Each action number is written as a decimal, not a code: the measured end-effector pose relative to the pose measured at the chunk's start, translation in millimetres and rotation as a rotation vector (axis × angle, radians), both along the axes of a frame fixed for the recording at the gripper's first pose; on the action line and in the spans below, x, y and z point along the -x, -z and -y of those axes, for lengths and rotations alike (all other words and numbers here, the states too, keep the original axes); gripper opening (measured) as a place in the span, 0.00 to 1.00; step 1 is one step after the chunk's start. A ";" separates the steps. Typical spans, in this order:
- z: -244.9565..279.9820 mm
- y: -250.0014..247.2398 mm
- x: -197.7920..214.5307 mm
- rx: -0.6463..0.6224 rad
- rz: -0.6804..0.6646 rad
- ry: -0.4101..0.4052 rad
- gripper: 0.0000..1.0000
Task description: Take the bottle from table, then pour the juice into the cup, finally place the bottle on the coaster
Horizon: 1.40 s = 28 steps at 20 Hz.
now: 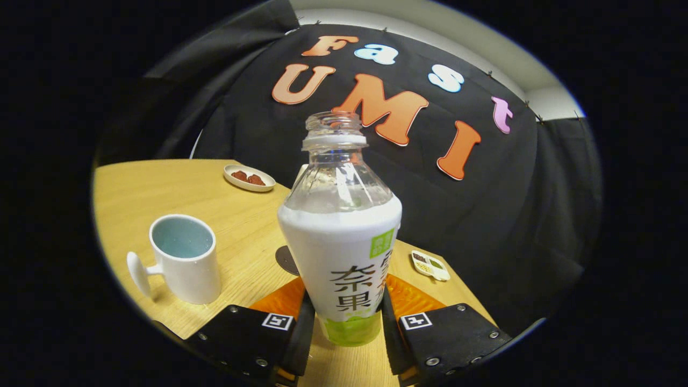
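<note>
- The gripper [344, 328] is clenched on the juice bottle [339, 242], one finger pressing each side of its lower body, near the green band at the base.
- The bottle stands upright between the fingers; its cap is off and the clear neck opens upward. A white label wraps the body, and the shoulder above it is clear plastic.
- Whether the bottle's base rests on the wooden table [161, 188] or hangs just above it cannot be told.
- The white cup [185, 258] stands on the table to the left of the bottle and apart from it, its handle pointing away from the bottle; its pale blue inside looks empty.
- A dark round coaster [286, 260] lies flat just behind the bottle's left side, partly hidden by the bottle.
- Farther back, beyond the cup, sits a small white dish with reddish-brown pieces [249, 178].
- Right of the bottle, near the table's edge, lies a small white tray with divided contents [430, 265].
- Nothing stands between the bottle and the cup; the tabletop there is bare wood.
</note>
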State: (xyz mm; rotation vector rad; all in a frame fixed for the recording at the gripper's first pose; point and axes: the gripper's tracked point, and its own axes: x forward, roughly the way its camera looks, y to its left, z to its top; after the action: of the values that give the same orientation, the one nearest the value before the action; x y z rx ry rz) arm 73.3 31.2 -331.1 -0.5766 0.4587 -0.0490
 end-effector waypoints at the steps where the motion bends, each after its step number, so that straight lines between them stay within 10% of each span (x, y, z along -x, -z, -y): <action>1: -0.3 -0.8 -1.0 0.033 -0.002 -0.008 0.58; 11: -12.5 -15.4 -12.0 0.485 0.022 -0.157 0.58; 28: -28.2 -21.7 -29.6 0.900 0.095 -0.287 0.58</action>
State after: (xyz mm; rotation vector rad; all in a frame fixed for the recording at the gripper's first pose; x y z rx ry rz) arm 102.9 59.4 -309.3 -1.5122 0.2376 -0.0056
